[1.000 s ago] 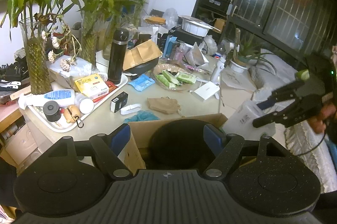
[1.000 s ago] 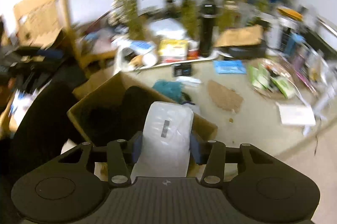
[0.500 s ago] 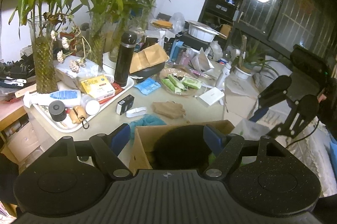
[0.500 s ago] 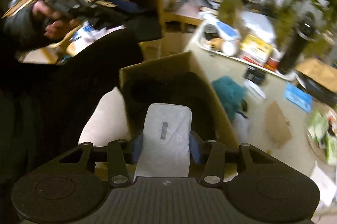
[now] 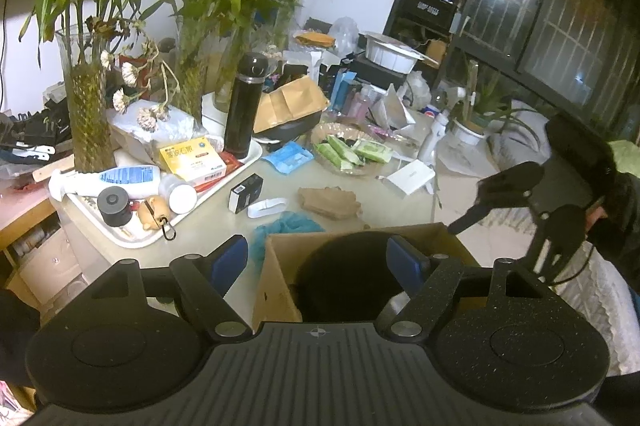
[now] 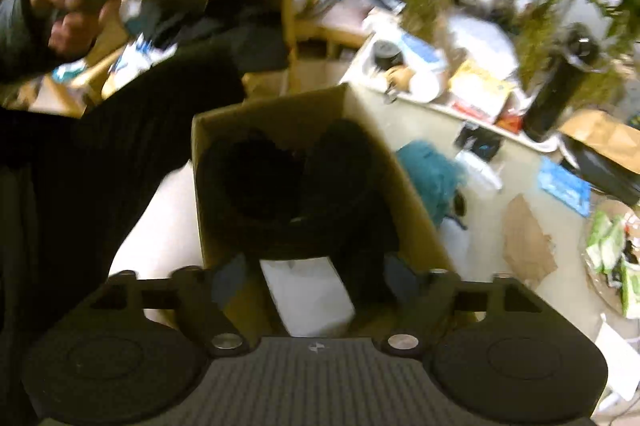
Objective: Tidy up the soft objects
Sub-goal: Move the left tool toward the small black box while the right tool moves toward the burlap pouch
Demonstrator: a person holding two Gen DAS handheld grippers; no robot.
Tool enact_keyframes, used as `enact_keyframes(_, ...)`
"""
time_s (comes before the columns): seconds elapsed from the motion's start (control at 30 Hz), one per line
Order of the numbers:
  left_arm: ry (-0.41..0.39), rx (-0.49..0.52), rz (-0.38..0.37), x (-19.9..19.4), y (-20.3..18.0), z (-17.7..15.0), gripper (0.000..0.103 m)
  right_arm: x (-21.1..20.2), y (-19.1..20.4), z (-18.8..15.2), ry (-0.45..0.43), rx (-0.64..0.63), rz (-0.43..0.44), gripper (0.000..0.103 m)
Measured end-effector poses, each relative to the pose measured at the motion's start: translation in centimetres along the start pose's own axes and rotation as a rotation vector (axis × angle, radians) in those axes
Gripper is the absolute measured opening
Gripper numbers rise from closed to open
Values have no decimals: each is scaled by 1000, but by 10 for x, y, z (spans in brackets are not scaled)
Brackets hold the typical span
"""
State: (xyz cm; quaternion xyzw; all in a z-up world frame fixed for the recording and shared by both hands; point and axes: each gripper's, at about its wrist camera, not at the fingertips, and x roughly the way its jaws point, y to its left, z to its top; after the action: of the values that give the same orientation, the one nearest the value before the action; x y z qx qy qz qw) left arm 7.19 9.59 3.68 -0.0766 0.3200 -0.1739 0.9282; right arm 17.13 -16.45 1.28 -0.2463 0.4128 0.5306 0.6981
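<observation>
A cardboard box (image 5: 276,274) (image 6: 208,186) stands at the table's near edge with black soft things (image 6: 280,186) inside. My right gripper (image 6: 310,276) is open over the box's near end; a white soft pack (image 6: 306,298) lies loose between its spread fingers, inside the box. My right gripper also shows at the right of the left wrist view (image 5: 516,214). My left gripper (image 5: 318,260) is open and empty, above the box. A teal cloth (image 5: 286,226) (image 6: 430,172) and a brown crumpled piece (image 5: 330,202) (image 6: 526,240) lie on the table beside the box.
A white tray (image 5: 132,238) with bottles and a yellow packet sits left. A black flask (image 5: 244,106), vases with plants (image 5: 86,106), a bowl of green packs (image 5: 348,154), a white card (image 5: 410,178) and a small black box (image 5: 246,188) crowd the table.
My right gripper came down over the box, opened and let go of the white pack, which now lies in the box. My left gripper stayed open, shifting slightly.
</observation>
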Motion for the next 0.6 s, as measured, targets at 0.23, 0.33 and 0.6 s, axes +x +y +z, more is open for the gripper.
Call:
enact_keyframes(0.23, 19, 2, 4, 11, 2, 0, 76, -16, -4, -18, -74, 141, -128, 96)
enact_keyframes(0.33, 22, 7, 8, 17, 3, 0, 76, -19, -4, -27, -114, 225, -213, 98)
enact_keyframes(0.6, 26, 34, 47, 36, 4, 0, 76, -27, -16, -52, -240, 405, -387, 103)
